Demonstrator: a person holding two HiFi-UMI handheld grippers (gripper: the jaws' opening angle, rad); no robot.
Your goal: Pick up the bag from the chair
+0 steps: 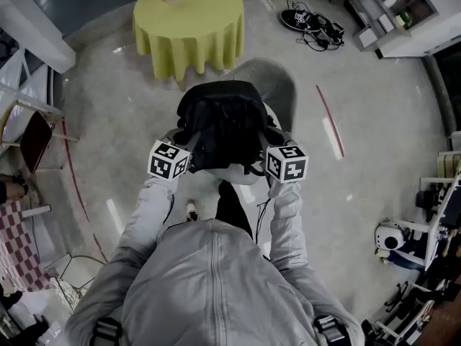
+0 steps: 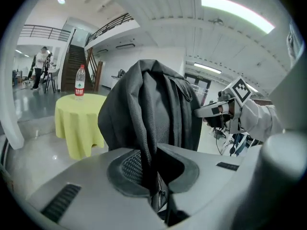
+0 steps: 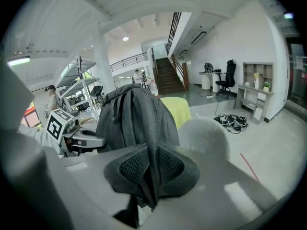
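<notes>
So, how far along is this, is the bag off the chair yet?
Done: the left gripper and the right gripper are each shut on a fold of the bag. In hand: the bag hangs between them in front of the chair and looks lifted, though it hides the seat in the head view. Left: probably only carrying it clear.

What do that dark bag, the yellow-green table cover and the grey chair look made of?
The bag: probably woven synthetic fabric, matt; fine weave shows and it hangs in soft folds. The table cover: cloth, matt, draping in pleats. The chair: seemingly fuzzy upholstery; soft outline, no shine.
</notes>
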